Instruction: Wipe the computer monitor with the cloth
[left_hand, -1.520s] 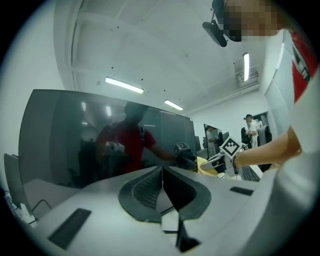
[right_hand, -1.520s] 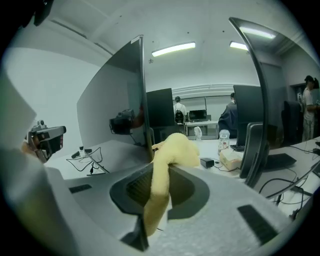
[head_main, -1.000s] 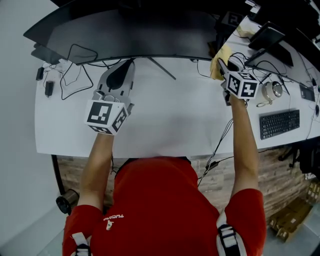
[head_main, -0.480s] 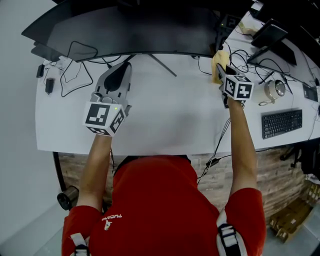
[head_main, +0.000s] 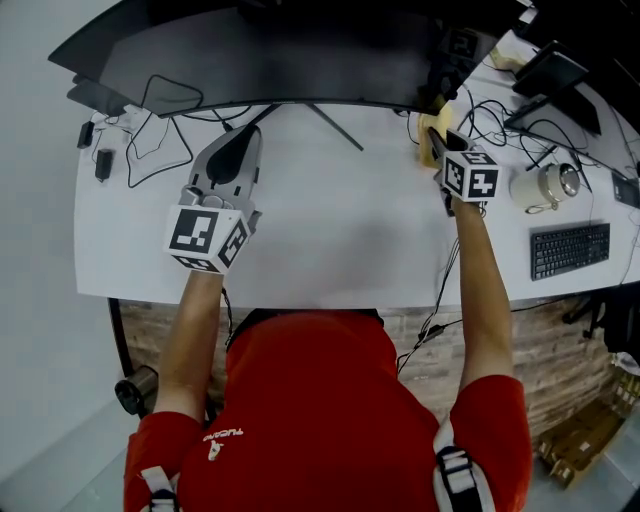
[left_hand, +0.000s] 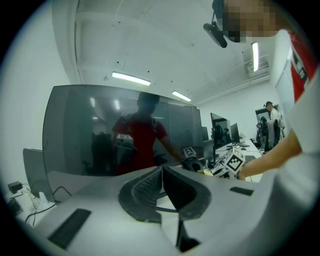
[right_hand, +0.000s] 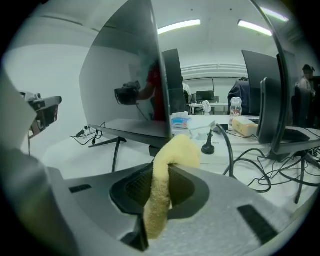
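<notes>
The person stood at a white desk (head_main: 330, 230) with a gripper in each hand, facing a wide, dark computer monitor (head_main: 280, 60) that ran along the far edge. The left gripper (left_hand: 161, 170) was held above the left half of the desk, pointed towards the screen; its jaws were pressed together at the tips with nothing between them. The screen ahead of it was off and mirrored a figure in a red shirt.

The right gripper (right_hand: 162, 172) was out near the monitor's right end. Its jaws were clamped on a yellow cloth (right_hand: 170, 155), which stood up between the pads in a folded hump and trailed down over the front of the gripper. From the right gripper view the cloth sat just beside the monitor's right edge, though whether it touched the screen could not be told from these angles.

A thin stand leg (head_main: 335, 125) slanted across the desk below the screen, and loose cables (head_main: 150, 130) lay at the left end. To the right were a black keyboard (head_main: 570, 250), a tangle of wires and a round metallic object (head_main: 545, 185), possibly a cup, with a second monitor (head_main: 545, 75) beyond
</notes>
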